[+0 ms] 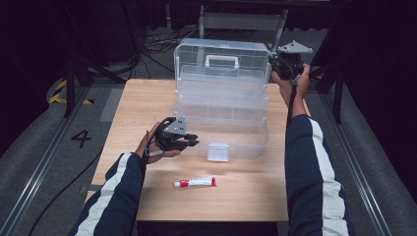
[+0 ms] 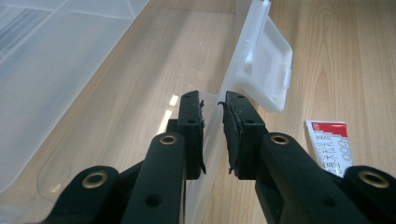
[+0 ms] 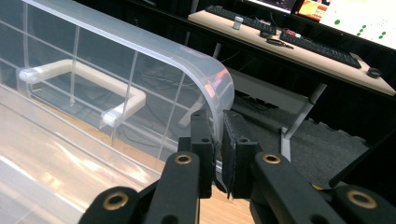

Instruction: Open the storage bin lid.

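A clear plastic storage box (image 1: 221,132) stands on the wooden table (image 1: 142,98) with its lid (image 1: 223,49) raised upright. The lid carries a white handle (image 1: 222,60). A white latch (image 1: 218,152) hangs off the box's front wall. My left gripper (image 1: 192,141) sits at the front left of the box, and in its own view the left gripper (image 2: 213,135) is shut on the thin clear front wall, beside the latch (image 2: 266,65). My right gripper (image 1: 275,64) is at the lid's upper right corner. There the right gripper (image 3: 218,149) pinches the curved rim of the lid (image 3: 140,60).
A red and white tube (image 1: 195,182) lies on the table in front of the box, also visible as the tube (image 2: 329,147) to the right of my left jaws. Behind the table stand a metal frame (image 1: 241,22) and floor cables (image 1: 157,44). A desk with keyboards (image 3: 299,42) is farther off.
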`<action>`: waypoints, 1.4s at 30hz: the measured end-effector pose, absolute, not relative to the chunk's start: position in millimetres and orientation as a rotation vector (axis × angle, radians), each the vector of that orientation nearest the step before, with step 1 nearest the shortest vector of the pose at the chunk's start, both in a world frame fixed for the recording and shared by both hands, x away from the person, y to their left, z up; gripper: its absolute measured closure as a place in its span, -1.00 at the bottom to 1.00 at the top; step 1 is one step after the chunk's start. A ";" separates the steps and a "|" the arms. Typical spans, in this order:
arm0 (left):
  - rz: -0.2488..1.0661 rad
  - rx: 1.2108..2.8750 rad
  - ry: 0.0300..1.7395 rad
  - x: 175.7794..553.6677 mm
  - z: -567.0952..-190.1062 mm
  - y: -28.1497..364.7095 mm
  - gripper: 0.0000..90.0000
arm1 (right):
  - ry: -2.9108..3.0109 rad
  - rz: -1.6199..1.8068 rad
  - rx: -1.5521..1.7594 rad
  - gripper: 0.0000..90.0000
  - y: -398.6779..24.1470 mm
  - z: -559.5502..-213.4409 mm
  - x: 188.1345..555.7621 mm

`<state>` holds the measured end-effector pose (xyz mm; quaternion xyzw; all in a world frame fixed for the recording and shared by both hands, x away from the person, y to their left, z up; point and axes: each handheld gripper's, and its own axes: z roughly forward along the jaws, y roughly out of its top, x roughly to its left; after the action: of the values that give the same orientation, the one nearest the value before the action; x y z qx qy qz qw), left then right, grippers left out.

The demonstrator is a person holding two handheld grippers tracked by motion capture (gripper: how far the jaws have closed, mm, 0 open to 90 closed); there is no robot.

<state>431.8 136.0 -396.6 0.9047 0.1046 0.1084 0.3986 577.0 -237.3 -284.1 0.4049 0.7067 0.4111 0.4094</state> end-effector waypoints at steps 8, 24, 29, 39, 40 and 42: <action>0.270 2.289 0.263 432.3 -396.7 136.3 0.73 | 1.780 1.040 1.039 0.87 -237.2 -287.3 589.1; 0.253 2.282 0.267 433.3 -397.2 137.2 0.73 | 1.812 1.017 1.085 0.86 -236.4 -294.2 619.3; 0.266 2.285 0.274 432.0 -396.9 136.4 0.72 | 1.824 1.006 1.093 0.86 -236.2 -296.3 626.0; 0.269 2.279 0.275 431.6 -397.4 136.2 0.72 | 1.840 0.992 1.087 0.84 -236.0 -300.7 634.8; 0.267 2.281 0.275 431.7 -397.3 136.4 0.72 | 1.841 0.991 1.087 0.84 -236.4 -301.3 636.1; 0.267 2.277 0.275 432.1 -397.4 136.4 0.72 | 1.848 0.994 1.091 0.84 -236.6 -302.1 638.2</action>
<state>432.1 136.4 -397.4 0.9019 0.1091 0.1058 0.4043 638.2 -236.6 -302.1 0.4270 0.7232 0.3889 0.3788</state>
